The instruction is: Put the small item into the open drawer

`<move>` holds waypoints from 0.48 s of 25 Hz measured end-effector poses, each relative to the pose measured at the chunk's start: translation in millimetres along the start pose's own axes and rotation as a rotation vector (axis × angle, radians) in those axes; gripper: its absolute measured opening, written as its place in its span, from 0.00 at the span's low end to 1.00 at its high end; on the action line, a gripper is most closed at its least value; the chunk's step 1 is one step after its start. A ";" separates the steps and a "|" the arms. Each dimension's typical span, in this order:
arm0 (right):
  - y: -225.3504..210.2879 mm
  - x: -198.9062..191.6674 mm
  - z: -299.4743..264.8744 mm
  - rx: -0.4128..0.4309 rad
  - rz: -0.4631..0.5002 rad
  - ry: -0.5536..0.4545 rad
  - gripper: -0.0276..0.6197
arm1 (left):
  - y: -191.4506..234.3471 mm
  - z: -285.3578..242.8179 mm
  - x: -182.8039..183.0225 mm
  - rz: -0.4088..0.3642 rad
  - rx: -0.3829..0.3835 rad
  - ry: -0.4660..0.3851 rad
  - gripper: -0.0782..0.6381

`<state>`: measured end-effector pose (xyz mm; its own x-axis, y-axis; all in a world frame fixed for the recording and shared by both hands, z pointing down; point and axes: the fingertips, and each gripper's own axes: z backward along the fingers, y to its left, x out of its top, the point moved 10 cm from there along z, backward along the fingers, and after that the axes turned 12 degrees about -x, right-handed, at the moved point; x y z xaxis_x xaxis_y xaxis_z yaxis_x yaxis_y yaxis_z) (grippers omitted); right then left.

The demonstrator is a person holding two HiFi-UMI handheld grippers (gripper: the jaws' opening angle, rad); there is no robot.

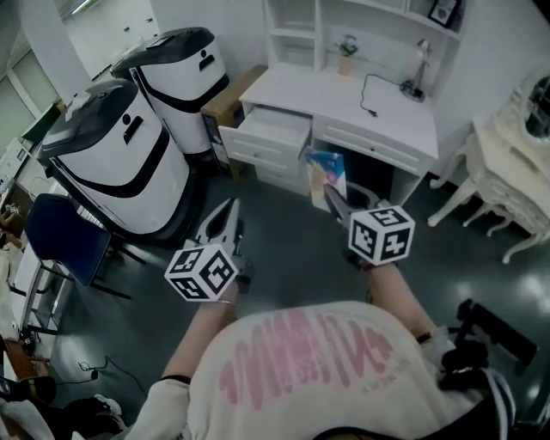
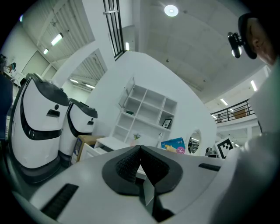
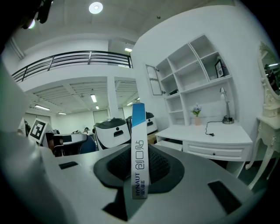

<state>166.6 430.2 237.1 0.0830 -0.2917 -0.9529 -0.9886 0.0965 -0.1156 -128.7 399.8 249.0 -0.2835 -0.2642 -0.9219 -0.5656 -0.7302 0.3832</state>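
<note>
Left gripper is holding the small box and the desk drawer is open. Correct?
Not quite: the box sits clamped in the right gripper, as the right gripper view shows. The left gripper is shut on nothing. The desk drawer is open.

Slim box (image 3: 139, 148) edge: "HYNAUT", "创口贴" above it, other txt unreadable

There were two sets of tongs, the left tongs (image 1: 229, 207) and the right tongs (image 1: 333, 197), and one small box (image 3: 139, 154). There was one white table (image 1: 344, 101) with one open drawer (image 1: 268, 134), one lamp (image 1: 419, 72), one potted plant (image 1: 346, 53) and one picture frame (image 1: 443, 12). There were also two big white machines (image 1: 120, 168), one carton (image 1: 230, 96) and one blue chair (image 1: 62, 239).
</note>
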 end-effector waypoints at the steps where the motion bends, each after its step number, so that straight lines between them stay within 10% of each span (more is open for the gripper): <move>1: -4.1 -2.4 -3.3 0.002 -0.010 0.006 0.19 | 1.6 -2.5 -0.6 0.002 0.002 0.000 0.15; 12: -25.0 -26.1 -25.6 0.011 -0.062 0.060 0.19 | 24.9 -32.0 -8.6 0.033 0.011 0.025 0.15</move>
<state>185.9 411.1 272.1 0.1362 -0.3538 -0.9253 -0.9802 0.0871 -0.1776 -115.6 363.7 264.6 -0.2825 -0.3035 -0.9100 -0.5647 -0.7142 0.4135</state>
